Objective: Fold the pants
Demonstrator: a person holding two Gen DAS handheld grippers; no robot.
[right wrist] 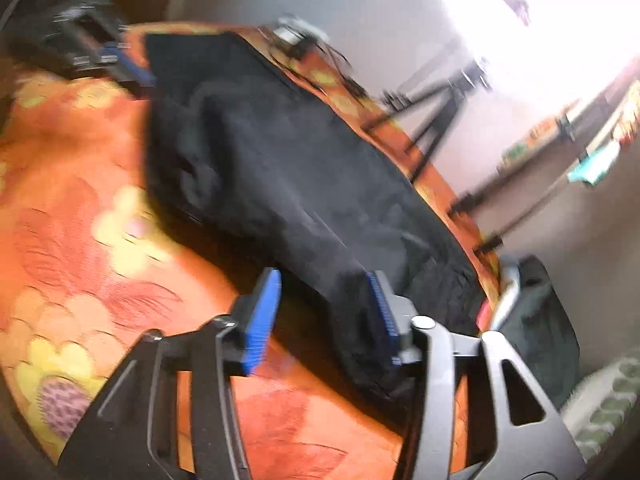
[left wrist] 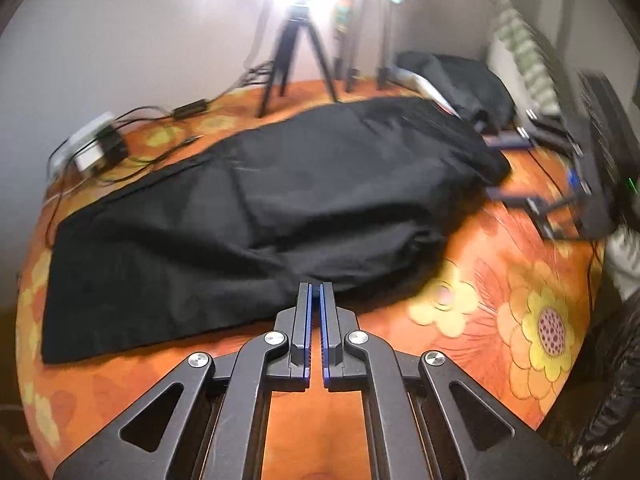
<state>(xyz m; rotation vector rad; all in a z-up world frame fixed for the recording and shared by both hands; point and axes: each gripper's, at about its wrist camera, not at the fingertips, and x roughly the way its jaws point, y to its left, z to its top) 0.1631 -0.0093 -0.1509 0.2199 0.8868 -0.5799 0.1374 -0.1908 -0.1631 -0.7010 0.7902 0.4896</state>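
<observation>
The left gripper (left wrist: 316, 286) is clenched, its fingertips at the near edge of the black pants (left wrist: 256, 216); whether cloth is pinched is unclear. The right gripper (right wrist: 324, 312) stands released, pants edge between its fingers, on the orange floral cloth (right wrist: 80, 220).

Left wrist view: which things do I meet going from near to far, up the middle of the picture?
Left tongs → black pants → orange flowered cover → black tripod → the wall with bright glare.

Counter (left wrist: 520, 300), orange floral cloth. Far edge: tripod (left wrist: 298, 60). Far-left corner: cables (left wrist: 160, 116), adapter (left wrist: 96, 148). Right edge: black bag (left wrist: 460, 80).
</observation>
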